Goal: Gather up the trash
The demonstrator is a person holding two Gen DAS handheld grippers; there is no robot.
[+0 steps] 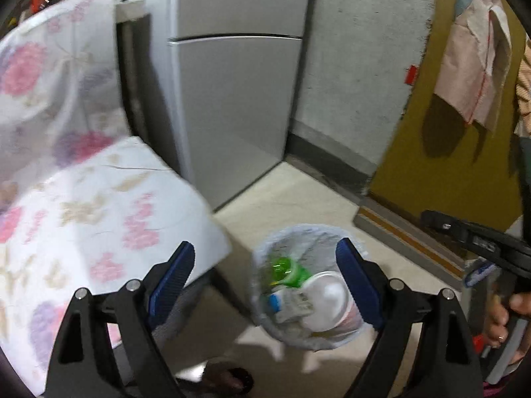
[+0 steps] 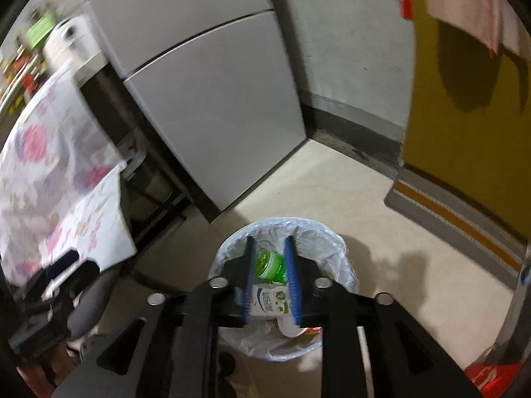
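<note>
A round trash bin (image 1: 298, 229) lined with a white bag stands on the pale floor. In it lie a green plastic cup (image 1: 283, 268), a white cup (image 1: 327, 298) and a small white carton with a blue and green print (image 1: 292, 303). My left gripper (image 1: 265, 243) hovers over the bin's left side, jaws wide open and bare. My right gripper (image 2: 269, 238) hangs straight above the bin (image 2: 282, 222), its blue pads a narrow gap apart. Through that gap I see the green cup (image 2: 268, 263) and the carton (image 2: 268, 301) down in the bin, untouched by the pads.
A grey fridge (image 1: 232, 99) stands behind the bin, and a table under a floral cloth (image 1: 99, 215) is at the left. A yellow door (image 1: 448, 165) with a striped sill (image 1: 408, 235) is at the right. A person's hand (image 1: 501, 318) shows at the right edge.
</note>
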